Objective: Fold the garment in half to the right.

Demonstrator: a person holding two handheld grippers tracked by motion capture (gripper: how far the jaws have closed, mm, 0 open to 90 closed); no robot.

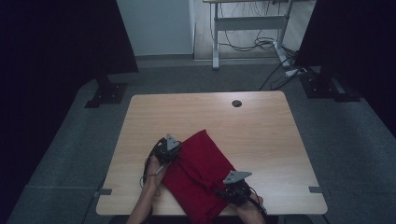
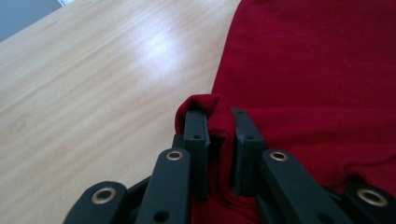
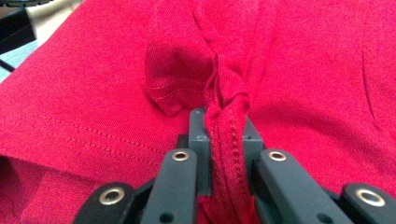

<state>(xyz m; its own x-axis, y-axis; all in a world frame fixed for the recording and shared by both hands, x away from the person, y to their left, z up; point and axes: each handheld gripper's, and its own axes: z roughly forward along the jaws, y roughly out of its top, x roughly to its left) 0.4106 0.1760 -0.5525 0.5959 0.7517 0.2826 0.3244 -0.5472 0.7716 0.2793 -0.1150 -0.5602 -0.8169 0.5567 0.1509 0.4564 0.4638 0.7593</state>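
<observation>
Cloth: one soft red knit garment [image 1: 201,175], folded, lying on pale wooden table [image 1: 261,135] at near edge, between both hands; judged light, limp, prone to bunching and sagging, not fragile; best taken at hems and stitched edges. Left black two-jaw gripper [image 2: 219,133] nearly closed, jaws just loosening, fold of garment edge [image 2: 205,105] between them. Right black two-jaw gripper [image 3: 224,135] clamped on bunched seam [image 3: 229,116]. Count: one garment, one table, two grippers.
</observation>
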